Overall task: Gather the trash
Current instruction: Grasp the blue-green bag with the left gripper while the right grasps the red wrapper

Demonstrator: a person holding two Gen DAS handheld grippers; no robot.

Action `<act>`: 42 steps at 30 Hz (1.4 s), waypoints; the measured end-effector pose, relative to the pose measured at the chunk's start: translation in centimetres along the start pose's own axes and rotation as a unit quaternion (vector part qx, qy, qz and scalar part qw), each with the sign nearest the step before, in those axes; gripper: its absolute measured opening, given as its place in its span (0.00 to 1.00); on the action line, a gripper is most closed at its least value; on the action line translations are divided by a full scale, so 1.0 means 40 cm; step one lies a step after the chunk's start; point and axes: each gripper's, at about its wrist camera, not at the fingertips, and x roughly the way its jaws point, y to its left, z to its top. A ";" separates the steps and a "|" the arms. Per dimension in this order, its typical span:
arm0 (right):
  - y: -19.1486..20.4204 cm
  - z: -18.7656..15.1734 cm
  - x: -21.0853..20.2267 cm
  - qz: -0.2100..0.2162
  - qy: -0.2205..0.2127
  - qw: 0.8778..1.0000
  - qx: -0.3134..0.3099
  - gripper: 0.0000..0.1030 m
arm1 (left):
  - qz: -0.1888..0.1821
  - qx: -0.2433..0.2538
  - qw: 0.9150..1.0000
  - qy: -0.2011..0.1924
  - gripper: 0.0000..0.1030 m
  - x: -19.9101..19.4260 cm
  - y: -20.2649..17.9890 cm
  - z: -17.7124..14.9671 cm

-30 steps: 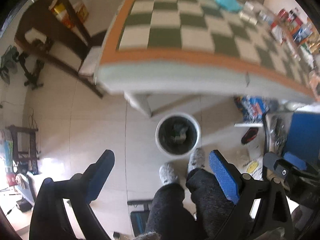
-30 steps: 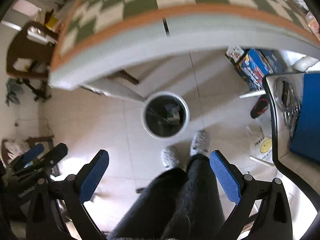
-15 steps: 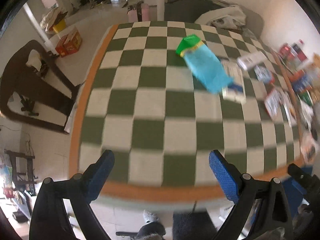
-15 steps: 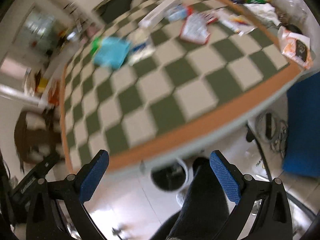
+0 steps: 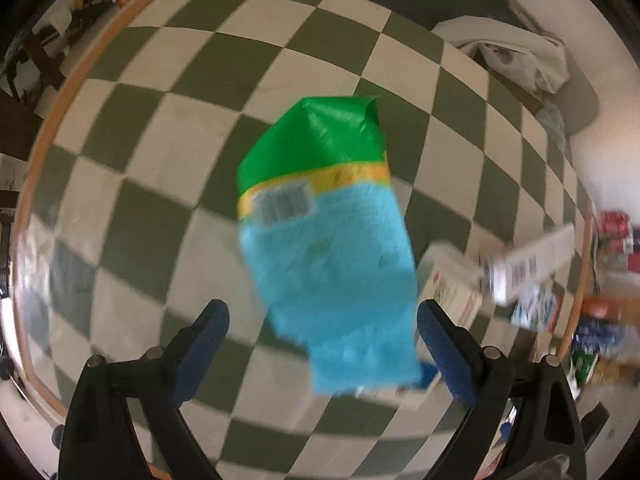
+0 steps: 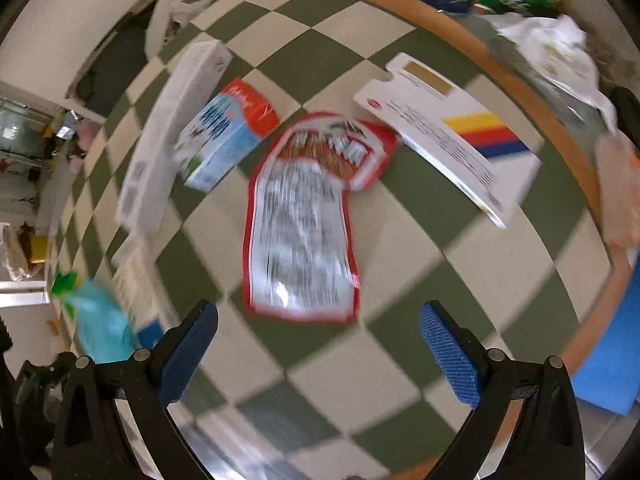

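Observation:
A green and light-blue plastic bag [image 5: 328,248] lies flat on the green-and-white checked table [image 5: 152,128]. My left gripper [image 5: 320,344] hovers over its lower end, open, the blue pads apart on either side and not touching it. In the right wrist view a red-edged snack wrapper [image 6: 304,224] lies on the table just ahead of my right gripper [image 6: 320,344], which is open and empty. The same blue bag [image 6: 100,320] shows at that view's left edge.
Around the wrapper lie a red and blue packet [image 6: 224,140], a long white box [image 6: 172,132] and a white card with coloured stripes [image 6: 448,136]. White boxes [image 5: 520,268] sit right of the bag. Crumpled paper [image 6: 552,52] and more packages line the table's orange rim [image 6: 520,88].
Both grippers swung up from over the floor bin, across the table edge and onto the table. The left now hangs over the blue bag, the right over the red wrapper. Both stayed open.

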 end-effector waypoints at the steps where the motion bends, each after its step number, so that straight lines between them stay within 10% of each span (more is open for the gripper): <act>1: 0.009 0.026 0.022 -0.002 0.003 1.000 0.004 0.99 | 0.005 -0.002 1.000 0.004 0.93 0.015 -0.008 0.016; 12: 0.077 0.115 0.127 -0.036 0.010 0.999 -0.013 0.98 | 0.040 0.007 0.999 0.000 0.89 0.078 -0.017 0.067; 21: 0.103 0.057 0.097 -0.087 -0.028 0.995 -0.050 0.56 | 0.114 0.179 0.976 -0.056 0.85 0.028 -0.078 -0.019; 31: 0.104 0.004 0.031 -0.044 -0.048 0.991 -0.114 0.31 | 0.120 0.228 0.963 -0.076 0.85 -0.039 -0.077 -0.131; 42: 0.119 -0.125 -0.050 0.007 -0.054 0.983 -0.173 0.26 | 0.088 0.219 0.967 -0.095 0.84 -0.133 -0.021 -0.226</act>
